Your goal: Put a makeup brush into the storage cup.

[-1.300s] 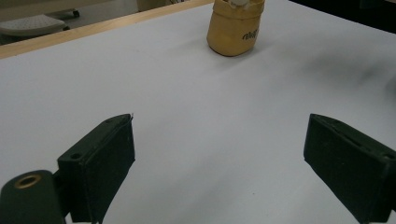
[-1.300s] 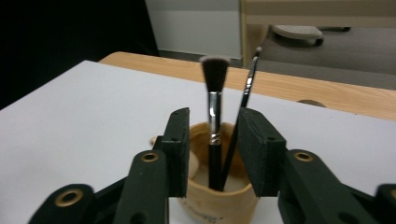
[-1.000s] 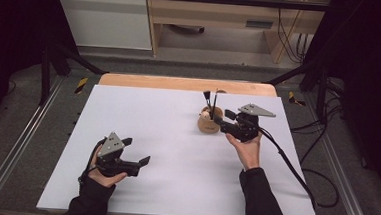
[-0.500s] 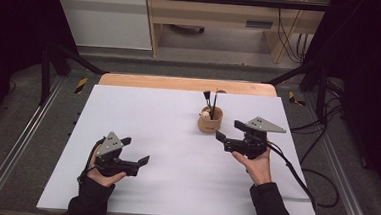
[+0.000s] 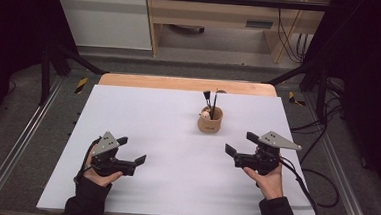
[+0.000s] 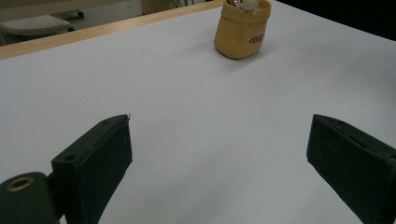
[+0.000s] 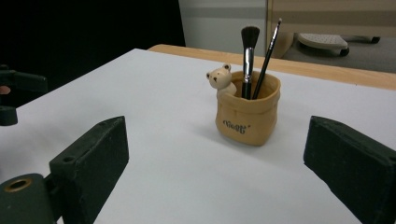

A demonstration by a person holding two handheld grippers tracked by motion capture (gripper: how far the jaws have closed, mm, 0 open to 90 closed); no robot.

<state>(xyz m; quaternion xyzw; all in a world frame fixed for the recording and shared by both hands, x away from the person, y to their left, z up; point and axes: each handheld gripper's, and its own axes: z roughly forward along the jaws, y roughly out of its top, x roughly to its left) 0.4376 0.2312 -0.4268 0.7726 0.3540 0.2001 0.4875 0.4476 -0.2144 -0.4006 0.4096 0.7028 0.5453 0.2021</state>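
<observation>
Right, going left to right across the white worktop (image 5: 176, 136): I have two grippers in play, one holder, and two brushes.

My left gripper (image 5: 131, 151) sits low near the front-left part of the worktop. Its jaws stand wide apart in the left gripper view, with nothing but bare white surface between them.

Next comes the one tan holder (image 5: 210, 120), standing upright toward the back of the worktop, right of centre. In the right gripper view the holder (image 7: 247, 113) has dark lettering on its front and one small bear figure (image 7: 220, 78) at its rim. Two brushes stand in it: one thick brush (image 7: 249, 51) with a dark bushy head and one thin brush (image 7: 268, 53) leaning beside it.

Last, my right gripper (image 5: 240, 144) is near the front-right part, well apart from the holder. Its jaws have just been opening and now stand wide, with nothing between them; the holder shows farther off through the gap.
</observation>
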